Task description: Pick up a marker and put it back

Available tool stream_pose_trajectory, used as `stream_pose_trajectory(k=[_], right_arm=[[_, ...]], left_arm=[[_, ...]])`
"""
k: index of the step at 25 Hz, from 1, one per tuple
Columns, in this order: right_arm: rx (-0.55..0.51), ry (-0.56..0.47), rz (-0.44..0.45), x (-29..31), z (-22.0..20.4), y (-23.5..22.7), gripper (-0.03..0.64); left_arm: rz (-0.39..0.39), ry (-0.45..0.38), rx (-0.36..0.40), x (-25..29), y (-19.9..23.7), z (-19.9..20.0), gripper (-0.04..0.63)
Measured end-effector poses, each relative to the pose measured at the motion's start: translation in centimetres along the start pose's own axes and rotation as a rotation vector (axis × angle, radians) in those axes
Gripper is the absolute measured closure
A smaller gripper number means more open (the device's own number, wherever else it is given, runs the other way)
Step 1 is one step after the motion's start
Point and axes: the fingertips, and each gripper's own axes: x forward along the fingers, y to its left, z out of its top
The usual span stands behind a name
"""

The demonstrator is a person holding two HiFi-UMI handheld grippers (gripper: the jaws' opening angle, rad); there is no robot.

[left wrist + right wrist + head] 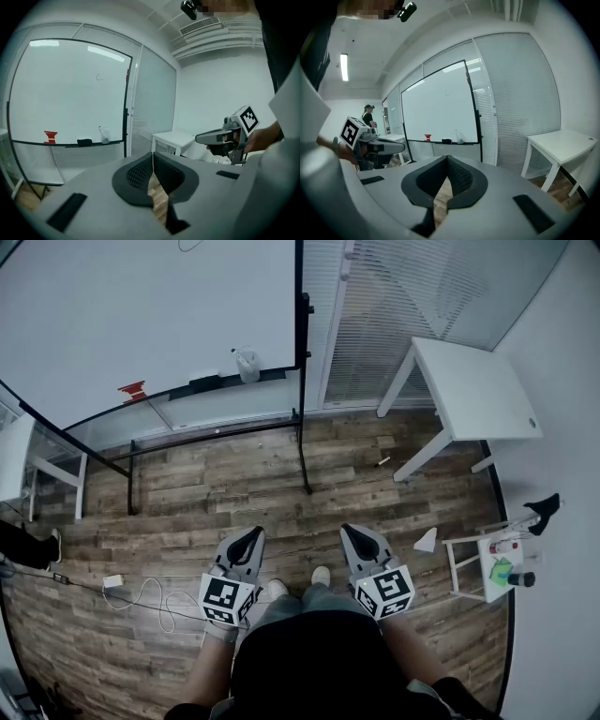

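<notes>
A whiteboard (pixel 141 315) on a black stand fills the upper left of the head view. On its tray sit a red object (pixel 132 390) that may be markers, a black eraser (pixel 203 382) and a clear bottle (pixel 247 364). My left gripper (pixel 250 537) and right gripper (pixel 357 534) are held low above the wooden floor, far from the board, both shut with nothing between the jaws. The left gripper view shows the red object (pixel 50 137) on the tray and the right gripper (pixel 225 137). The right gripper view shows the red object (pixel 427 138) too.
A white table (pixel 473 390) stands at the right by the blinds. A small white stand (pixel 495 568) near the right wall carries red, green and black items. A cable and white box (pixel 113 582) lie on the floor at the left. A person (pixel 369 117) stands far behind.
</notes>
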Motion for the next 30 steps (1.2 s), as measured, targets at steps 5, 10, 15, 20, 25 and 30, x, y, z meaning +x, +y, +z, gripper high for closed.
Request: stream_pose_trajectory(k=[5,10,15,20,25,30], right_arm=[[-0.016,0.006,0.006,1.4,0.3,2.4,0.591],[-0.021,-0.003,-0.01,3.0,0.6,3.9,0.591],[-0.005,-0.052,-0.048,4.8,1.7,4.6,0.585],[0.002,-0.044,-0.077,6.4,1.5,3.7,0.512],[0.022,-0.045,-0.093,9.6,2.1,0.6,0.512],[0.04,-0.039,-0.076,14.8,3.4,-4.3,0.514]], left_arm=[[-0.012,-0.009,-0.016,-1.5,1.9,-0.5,0.574],[-0.036,-0.026,-0.033,-2.3,3.8,-0.8,0.574],[-0.064,-0.026,-0.045,-2.6,6.1,-1.3,0.575],[-0.083,-0.001,-0.051,-1.1,7.8,-2.2,0.575],[-0.092,0.016,-0.045,2.8,9.7,-2.0,0.575],[-0.084,0.042,-0.025,9.0,12.3,-0.8,0.575]])
